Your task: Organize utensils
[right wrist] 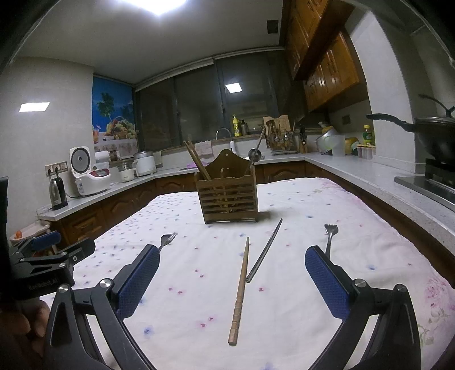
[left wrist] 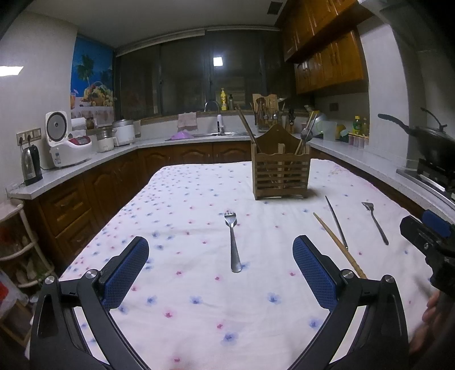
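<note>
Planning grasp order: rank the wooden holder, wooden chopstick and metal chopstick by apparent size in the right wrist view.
1. Wooden utensil holder, largest.
2. Wooden chopstick.
3. Metal chopstick.
The wooden chopstick lies nearer the camera, so the chopsticks' order is unsure.

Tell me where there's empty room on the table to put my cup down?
Bare cloth lies left of the big fork, out to the table's left edge, and behind it, left of the wooden holder. The right side is crowded: wooden chopstick, metal chopstick and small fork lie close together.

Dim, bluish pictures lit by a glaring ceiling panel (right wrist: 155, 4), with sharp centres and strongly bowed, dark-vignetted fisheye edges.
</note>
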